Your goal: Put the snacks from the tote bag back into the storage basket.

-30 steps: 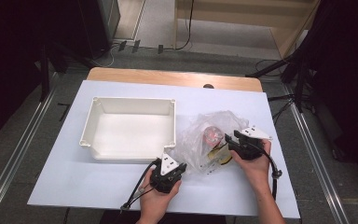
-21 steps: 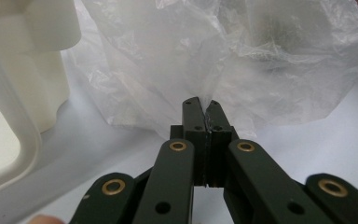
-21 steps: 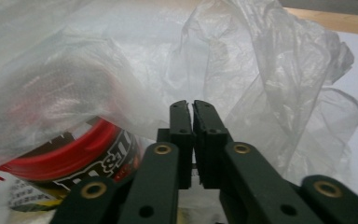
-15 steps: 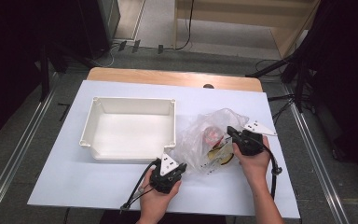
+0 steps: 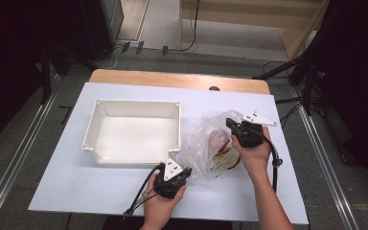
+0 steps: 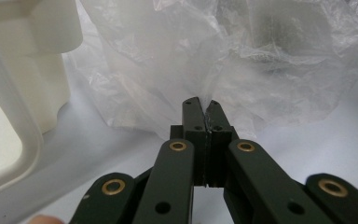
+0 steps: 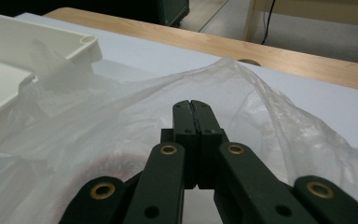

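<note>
High view: the plastic bag lies just right of the white tray, both my left gripper and right gripper pinching its film, which may tear or slip, spilling the contents.

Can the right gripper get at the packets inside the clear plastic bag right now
Probably not yet. The right gripper is shut on the film of the clear plastic bag, as is the left gripper, so both are occupied. The red and yellow packets lie behind the film, with no open mouth showing.
</note>
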Action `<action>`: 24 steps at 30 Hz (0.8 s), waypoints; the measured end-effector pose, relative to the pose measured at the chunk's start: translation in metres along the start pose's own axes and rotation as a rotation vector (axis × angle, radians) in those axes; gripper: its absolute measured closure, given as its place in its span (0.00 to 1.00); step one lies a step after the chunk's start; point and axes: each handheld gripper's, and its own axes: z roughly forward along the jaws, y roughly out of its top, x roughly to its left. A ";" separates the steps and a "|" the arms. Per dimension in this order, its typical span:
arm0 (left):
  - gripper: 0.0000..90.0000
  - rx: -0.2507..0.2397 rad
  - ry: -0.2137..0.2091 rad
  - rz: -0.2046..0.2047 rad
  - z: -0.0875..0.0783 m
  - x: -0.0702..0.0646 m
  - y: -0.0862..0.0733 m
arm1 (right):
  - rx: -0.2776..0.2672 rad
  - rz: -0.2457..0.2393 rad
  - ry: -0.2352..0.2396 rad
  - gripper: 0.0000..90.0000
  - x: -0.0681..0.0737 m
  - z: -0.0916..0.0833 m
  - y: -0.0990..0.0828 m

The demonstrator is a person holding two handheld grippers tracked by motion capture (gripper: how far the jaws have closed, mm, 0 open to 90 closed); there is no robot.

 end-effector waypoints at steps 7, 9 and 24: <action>1.00 -0.006 -0.003 0.001 -0.001 0.000 0.000 | 0.000 0.004 0.011 0.88 -0.005 -0.016 -0.011; 1.00 -0.003 0.000 0.004 -0.001 0.000 0.000 | -0.012 0.018 0.006 0.84 -0.009 -0.024 -0.015; 1.00 0.002 0.003 0.006 0.000 0.000 0.000 | 0.101 -0.056 -0.030 0.55 -0.019 -0.023 -0.046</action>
